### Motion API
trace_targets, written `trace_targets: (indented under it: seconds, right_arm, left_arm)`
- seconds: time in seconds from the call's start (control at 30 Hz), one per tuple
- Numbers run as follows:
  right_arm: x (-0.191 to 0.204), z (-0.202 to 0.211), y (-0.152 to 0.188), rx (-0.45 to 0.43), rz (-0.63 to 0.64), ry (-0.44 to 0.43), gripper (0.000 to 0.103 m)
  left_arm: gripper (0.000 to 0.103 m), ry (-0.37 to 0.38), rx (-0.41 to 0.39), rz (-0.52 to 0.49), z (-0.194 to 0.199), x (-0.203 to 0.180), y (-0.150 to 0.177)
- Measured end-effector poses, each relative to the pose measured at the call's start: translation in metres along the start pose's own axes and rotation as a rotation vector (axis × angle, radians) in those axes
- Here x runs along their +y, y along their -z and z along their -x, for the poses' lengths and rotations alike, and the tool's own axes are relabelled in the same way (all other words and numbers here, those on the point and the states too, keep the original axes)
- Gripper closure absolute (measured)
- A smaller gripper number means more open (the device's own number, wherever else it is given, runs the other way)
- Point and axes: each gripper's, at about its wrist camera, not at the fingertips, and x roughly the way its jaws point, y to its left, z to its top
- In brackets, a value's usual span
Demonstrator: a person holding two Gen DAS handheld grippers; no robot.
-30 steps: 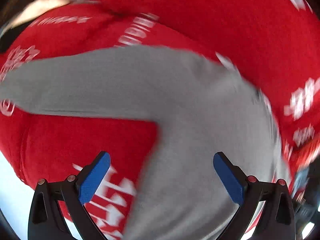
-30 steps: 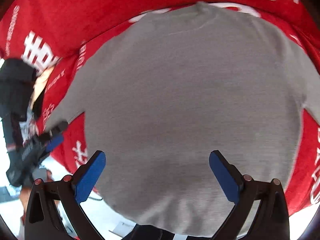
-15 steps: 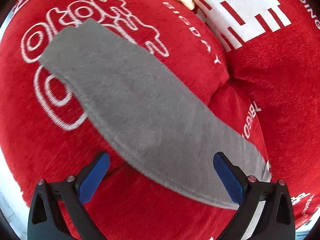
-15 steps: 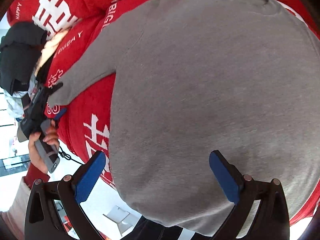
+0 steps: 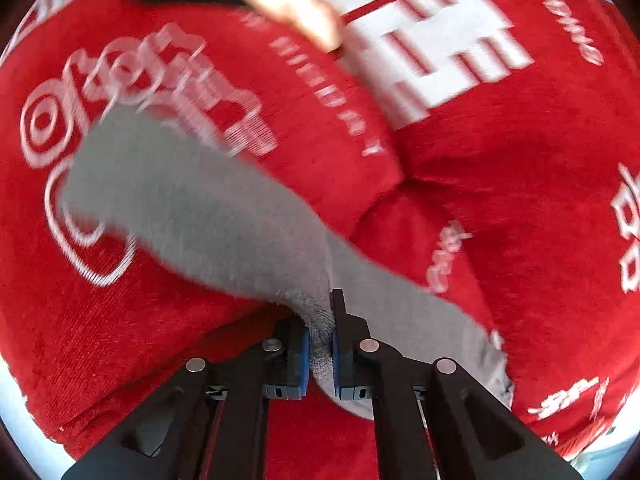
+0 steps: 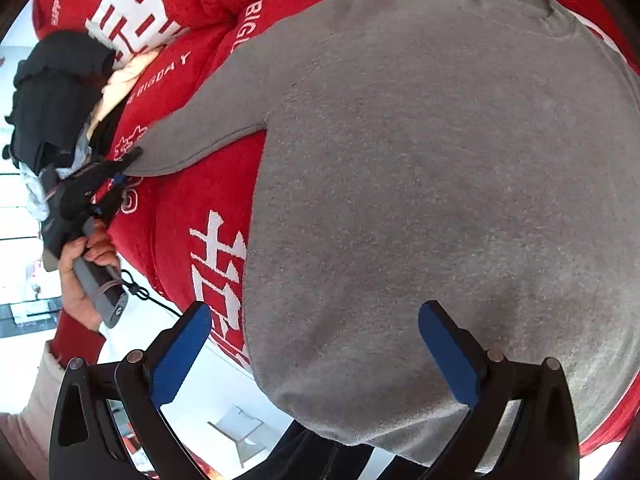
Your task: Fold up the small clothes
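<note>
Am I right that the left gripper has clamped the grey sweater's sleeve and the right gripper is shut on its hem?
Not quite: the right gripper is open above the grey sweater, as the right wrist view shows. The left gripper does clamp the sleeve.

A sweater (image 6: 420,184) lies spread flat on a printed blanket (image 6: 180,208). Its sleeve (image 5: 208,216) stretches out to the left, where the left gripper (image 5: 320,354) pinches it. A heap of clothes (image 6: 56,92) sits further left, at the blanket's edge. The right gripper (image 6: 314,344) hovers over the sweater's hem.
</note>
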Motion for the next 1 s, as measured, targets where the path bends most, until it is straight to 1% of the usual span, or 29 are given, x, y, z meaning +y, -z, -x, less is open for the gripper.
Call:
trace_targets:
  seconds: [0.1,0.17,0.2,0.27,0.33,0.43,0.5,0.6,0.67,0.7,0.77,0.8,0.83,0.87,0.9,0.93,1.0]
  right_arm:
    - [-0.012,0.008,0.005,-0.017,-0.035,-0.011,0.000]
    - [-0.024,0.018,0.008,-0.036,-0.055,-0.017,0.000]
    - [-0.030,0.024,0.009,-0.048,-0.065,-0.020,0.000]
    - [-0.044,0.035,0.013,-0.073,-0.086,-0.023,0.000]
    - [-0.061,0.047,0.017,-0.099,-0.116,-0.023,0.000]
    - [-0.092,0.065,0.025,-0.136,-0.175,-0.016,0.000]
    - [-0.113,0.074,0.032,-0.154,-0.214,-0.012,0.000]
    - [-0.142,0.084,0.043,-0.172,-0.262,0.002,0.000]
    - [-0.158,0.087,0.049,-0.180,-0.290,0.011,0.000]
    - [-0.165,0.088,0.052,-0.182,-0.304,0.015,0.000]
    - [-0.177,0.089,0.056,-0.183,-0.327,0.024,0.000]
    - [-0.181,0.090,0.057,-0.184,-0.336,0.030,0.000]
    - [-0.183,0.091,0.057,-0.184,-0.339,0.036,0.000]
    - [-0.184,0.093,0.056,-0.187,-0.334,0.047,0.000]
    - [-0.182,0.095,0.054,-0.190,-0.326,0.059,0.000]
    - [-0.180,0.097,0.051,-0.195,-0.309,0.071,0.000]
    - [-0.173,0.102,0.042,-0.209,-0.258,0.105,0.000]
  left_arm:
    - [0.094,0.035,-0.025,-0.138,0.012,-0.048,0.006]
    - [0.094,0.075,-0.028,-0.245,0.015,-0.089,0.017]
    - [0.094,0.096,-0.024,-0.281,0.015,-0.107,0.023]
    - [0.094,0.167,-0.001,-0.349,0.011,-0.147,0.040]
    - [0.094,0.234,0.036,-0.422,0.001,-0.191,0.066]
    - [0.094,0.283,0.100,-0.533,-0.017,-0.249,0.114]
    - [0.094,0.307,0.154,-0.579,-0.032,-0.277,0.147]
    - [0.094,0.311,0.234,-0.662,-0.054,-0.308,0.198]
    - [0.094,0.290,0.290,-0.693,-0.072,-0.319,0.226]
    - [0.094,0.270,0.305,-0.709,-0.077,-0.322,0.239]
    - [0.094,0.197,0.312,-0.743,-0.087,-0.327,0.255]
    - [0.091,0.157,0.327,-0.757,-0.090,-0.327,0.261]
    - [0.074,0.123,0.332,-0.766,-0.089,-0.323,0.263]
    - [0.051,0.089,0.327,-0.775,-0.087,-0.321,0.265]
    - [0.043,0.055,0.301,-0.786,-0.080,-0.319,0.264]
    - [0.040,0.041,0.270,-0.799,-0.072,-0.316,0.261]
    - [0.040,0.031,0.245,-0.827,-0.053,-0.310,0.255]
